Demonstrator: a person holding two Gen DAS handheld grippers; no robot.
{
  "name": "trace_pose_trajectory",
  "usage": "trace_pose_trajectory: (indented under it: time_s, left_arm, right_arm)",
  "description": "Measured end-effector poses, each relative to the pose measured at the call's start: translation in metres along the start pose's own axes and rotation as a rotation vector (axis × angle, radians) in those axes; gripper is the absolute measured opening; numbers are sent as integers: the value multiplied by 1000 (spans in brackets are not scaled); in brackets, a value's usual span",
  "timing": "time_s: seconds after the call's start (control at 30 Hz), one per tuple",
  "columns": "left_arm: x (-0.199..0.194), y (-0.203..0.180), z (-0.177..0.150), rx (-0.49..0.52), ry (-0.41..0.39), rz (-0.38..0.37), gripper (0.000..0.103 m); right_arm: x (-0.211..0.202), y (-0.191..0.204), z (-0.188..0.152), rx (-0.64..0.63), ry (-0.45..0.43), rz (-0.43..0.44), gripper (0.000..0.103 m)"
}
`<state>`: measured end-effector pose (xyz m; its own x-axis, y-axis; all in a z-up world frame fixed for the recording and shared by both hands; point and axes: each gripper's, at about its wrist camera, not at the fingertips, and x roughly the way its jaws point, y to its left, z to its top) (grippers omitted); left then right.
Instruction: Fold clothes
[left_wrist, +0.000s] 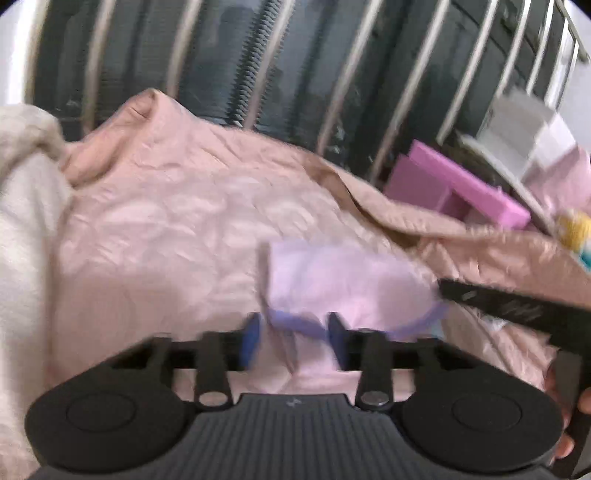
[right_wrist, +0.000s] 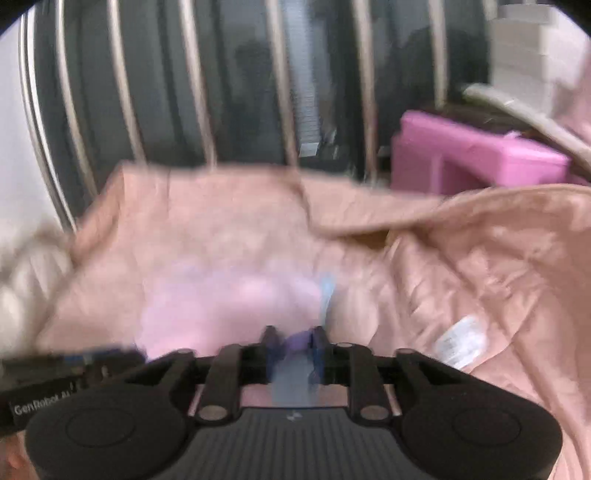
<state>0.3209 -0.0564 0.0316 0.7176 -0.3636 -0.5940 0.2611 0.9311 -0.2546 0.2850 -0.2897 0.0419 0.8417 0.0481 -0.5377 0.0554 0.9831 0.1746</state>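
left gripper (left_wrist: 295, 338) fingers are standing apart, a purple hem of the lilac garment (left_wrist: 343, 273) lying between them. right gripper (right_wrist: 295, 345) fingers are standing narrowly apart around a purple fold. the garment is lying on a pink quilt (left_wrist: 155, 206), pink box (left_wrist: 458, 184) at two o'clock.

1. Your small pale lilac garment with purple trim (left_wrist: 343, 280) lies spread on the pink quilted cover, blurred in both views.
2. Its purple-edged hem (right_wrist: 299, 338) sits bunched between the blue pads nearest you.
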Motion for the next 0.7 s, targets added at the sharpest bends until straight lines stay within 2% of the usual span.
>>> trace_pose_trajectory:
  time_s: [0.03,0.1,0.17,0.2,0.23,0.27,0.33,0.4,0.43,0.47,0.5,0.53,0.6,0.63,0.7]
  left_arm:
    - [-2,-1,2,-7,5,0,45]
    - [-4,-2,5,-20,16,1,45]
    - [-9,-10,4,-18,33,55,45]
    - [-15,-12,5,-25,35,79,45]
    - [-30,-12,6,-38,24,74,45]
    - [-52,-16,9,-34,0,84,45]
    - [-95,-22,14,-27,-48,105,59]
    - [-145,-32,12,-12,-105,176,72]
    - [-170,-35,7,-4,-127,188,82]
    - [-194,-38,0,6,-149,200,87]
    - [-217,-40,-12,22,-169,195,97]
    - [-238,-42,-27,39,-184,204,103]
    - [-273,-43,-66,74,-206,242,102]
    - [-289,-43,-87,87,-212,258,103]
    - [-306,-38,-131,66,-189,269,103]
  right_arm:
    - [-8,-2,4,19,-38,-5,34]
    - [-7,3,9,-7,-30,-1,33]
    - [15,11,4,-79,92,-4,30]
    - [25,14,-2,-106,163,-36,29]
    - [25,16,-7,-117,197,-69,26]
    - [13,16,-8,-113,182,-76,25]
    - [-35,16,-2,-93,77,-25,29]
    - [-85,18,7,-88,-1,-1,48]
    - [-109,19,11,-87,-37,8,52]
    - [-135,20,14,-93,-68,22,58]
    - [-159,22,15,-107,-83,39,63]
    - [-182,22,11,-125,-88,58,66]
    - [-226,22,-1,-163,-95,96,80]
    - [-248,19,-12,-173,-101,109,84]
    - [-283,16,-46,-188,-103,122,95]
